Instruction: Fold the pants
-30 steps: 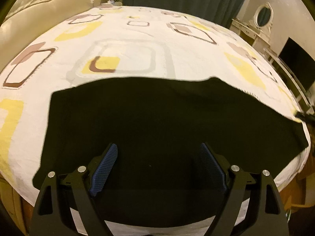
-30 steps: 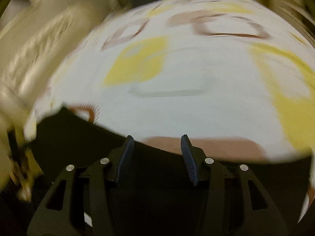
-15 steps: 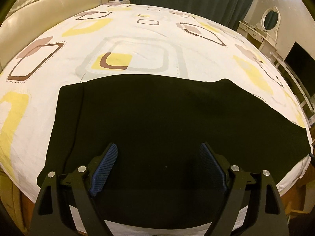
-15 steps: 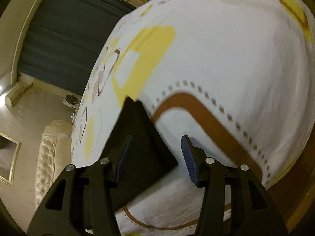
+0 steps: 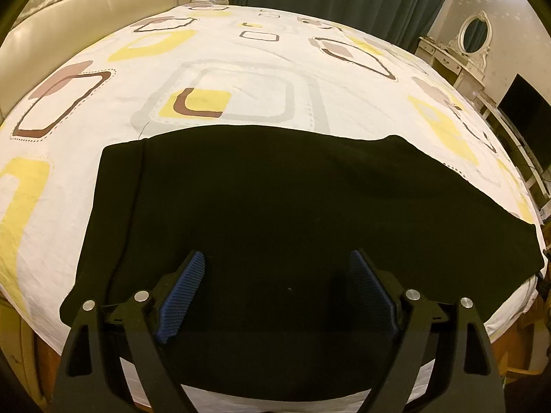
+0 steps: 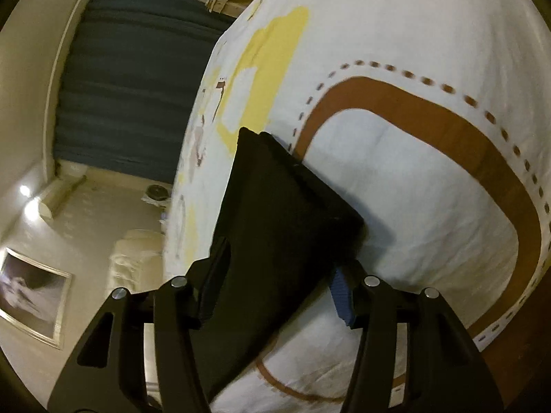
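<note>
Right wrist view, right tool (image 6: 279, 285) rolled sideways, straddling pants (image 6: 275, 213) end

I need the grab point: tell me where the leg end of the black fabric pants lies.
In the right wrist view, the pants' leg end lies on the patterned white bedsheet, beside its brown curved band, between the open right gripper fingers.

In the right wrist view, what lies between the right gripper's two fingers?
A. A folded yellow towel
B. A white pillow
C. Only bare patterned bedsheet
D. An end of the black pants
D: the narrow end of the black pants reaches in between the fingers of the right gripper, lying on the patterned bedsheet; whether the pads press on it cannot be told.
</note>
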Motion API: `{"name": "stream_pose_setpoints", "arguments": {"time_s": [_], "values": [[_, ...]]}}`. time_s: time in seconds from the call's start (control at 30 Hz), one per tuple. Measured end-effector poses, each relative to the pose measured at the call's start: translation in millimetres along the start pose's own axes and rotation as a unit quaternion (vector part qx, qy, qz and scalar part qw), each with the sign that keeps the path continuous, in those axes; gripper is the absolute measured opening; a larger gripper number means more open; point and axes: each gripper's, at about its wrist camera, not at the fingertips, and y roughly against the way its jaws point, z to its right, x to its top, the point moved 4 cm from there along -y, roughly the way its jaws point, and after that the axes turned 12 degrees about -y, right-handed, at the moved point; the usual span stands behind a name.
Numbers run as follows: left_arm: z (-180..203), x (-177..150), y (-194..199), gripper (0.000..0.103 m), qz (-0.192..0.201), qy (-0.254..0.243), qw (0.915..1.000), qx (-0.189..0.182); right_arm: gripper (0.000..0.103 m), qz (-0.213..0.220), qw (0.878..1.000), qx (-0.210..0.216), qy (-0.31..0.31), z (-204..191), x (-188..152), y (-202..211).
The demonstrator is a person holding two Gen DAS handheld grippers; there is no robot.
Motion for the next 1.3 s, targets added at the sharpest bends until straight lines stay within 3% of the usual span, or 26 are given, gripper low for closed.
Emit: {"name": "stream_pose_setpoints", "arguments": {"time_s": [0.07, 0.1, 0.13, 0.4, 0.67, 1.03, 1.3], "values": [[0, -1, 0, 0.086, -0.001, 0.0, 1.0, 0.0, 0.037, 0.015, 1.0, -0.006, 0.005, -4, 4, -5], [0, -1, 0, 0.086, -0.002, 0.0, 1.0, 0.0, 0.021, 0.019, 1.0, -0.016, 0.004, -3, 6, -8], [0, -1, -1, 0.086, -0.004, 0.0, 1.0, 0.0, 0.012, 0.019, 1.0, -0.025, 0.003, -1, 7, -9], [4, -2, -4, 0.086, -0.013, -0.014, 0.9998, 0.004, 0.01, 0.052, 0.998, -0.041, 0.022, -15, 1, -3], [4, -2, -5, 0.087, -0.015, -0.012, 0.9998, 0.001, 0.01, 0.063, 0.994, -0.03, 0.084, -74, -22, 12], [4, -1, -5, 0.088, -0.019, -0.004, 0.9998, -0.003, 0.01, 0.041, 0.973, -0.002, 0.226, -189, -110, 10], [0, 1, -5, 0.088, -0.018, 0.013, 0.9996, -0.015, 0.01, 0.015, 0.955, -0.004, 0.298, -231, -184, -7]]}}
